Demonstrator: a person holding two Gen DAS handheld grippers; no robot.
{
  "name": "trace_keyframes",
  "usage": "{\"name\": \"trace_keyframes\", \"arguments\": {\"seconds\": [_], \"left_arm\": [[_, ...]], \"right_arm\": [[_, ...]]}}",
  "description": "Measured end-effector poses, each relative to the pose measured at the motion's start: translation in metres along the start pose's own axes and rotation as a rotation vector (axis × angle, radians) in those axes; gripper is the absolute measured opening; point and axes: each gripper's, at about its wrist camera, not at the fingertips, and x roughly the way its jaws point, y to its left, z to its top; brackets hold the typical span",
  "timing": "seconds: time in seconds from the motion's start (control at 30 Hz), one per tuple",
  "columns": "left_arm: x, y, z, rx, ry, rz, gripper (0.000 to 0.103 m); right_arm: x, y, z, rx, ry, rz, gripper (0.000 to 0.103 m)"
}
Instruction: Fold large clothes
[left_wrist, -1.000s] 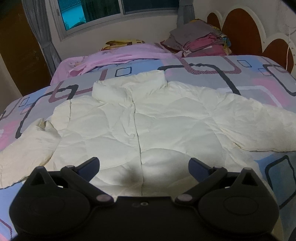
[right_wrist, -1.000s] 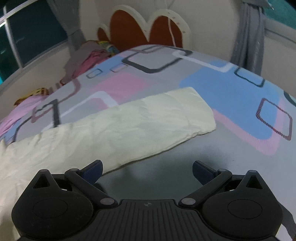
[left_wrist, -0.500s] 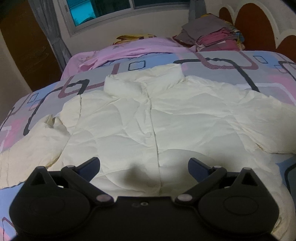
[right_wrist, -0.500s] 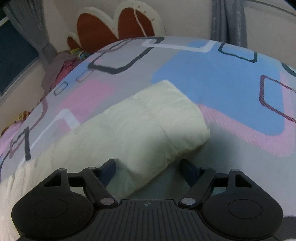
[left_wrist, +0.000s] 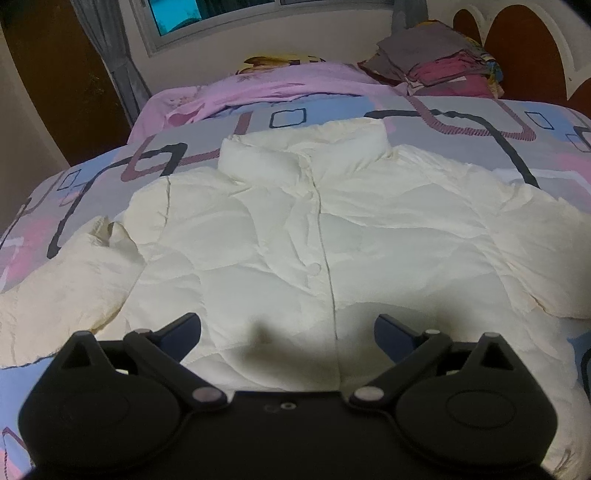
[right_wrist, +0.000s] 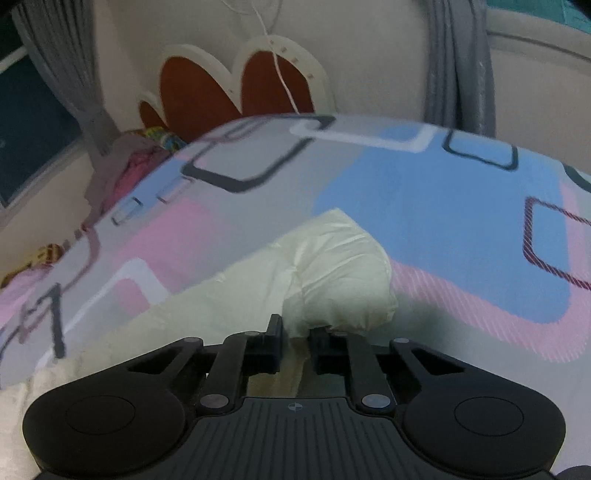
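A cream puffer jacket (left_wrist: 325, 236) lies spread front-up on the bed (left_wrist: 461, 122), its stand-up collar toward the window wall and its closed front seam running down the middle. One sleeve (left_wrist: 62, 288) reaches out to the left over the patterned bedspread, crumpled near the shoulder; the other sleeve runs off to the right.

The left hand-held gripper (left_wrist: 288, 328) hovers over the lower front of the jacket, released, with its two dark fingers wide apart and nothing between them. Its shadow falls on the quilted fabric just ahead.

The right hand-held gripper (right_wrist: 295, 332) is clenched on the end of the jacket's right sleeve (right_wrist: 332, 273). The fingers are nearly together and the cuff bunches up into a rounded lump just beyond them, with cream fabric visible in the narrow gap. The rest of that sleeve trails off to the lower left across the bedspread.

At the far side of the bed a pink blanket (left_wrist: 266, 92) lies rumpled, and a stack of folded clothes (left_wrist: 439, 62) sits beside the brown scalloped headboard (right_wrist: 229, 88). Grey curtains (right_wrist: 458, 62) hang against the wall
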Motion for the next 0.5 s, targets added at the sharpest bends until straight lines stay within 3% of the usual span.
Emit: {"name": "trace_keyframes", "arguments": {"seconds": [0.27,0.5], "left_arm": [[-0.009,0.020,-0.002,-0.015,-0.037,0.002,0.099],[-0.012,0.055,-0.010,-0.049,-0.058,-0.009,0.099]], "right_arm": [[-0.044,0.073,-0.007,-0.131,-0.071,0.177,0.010],[-0.093,0.167,-0.046,-0.253,-0.077,0.386,0.010]]}}
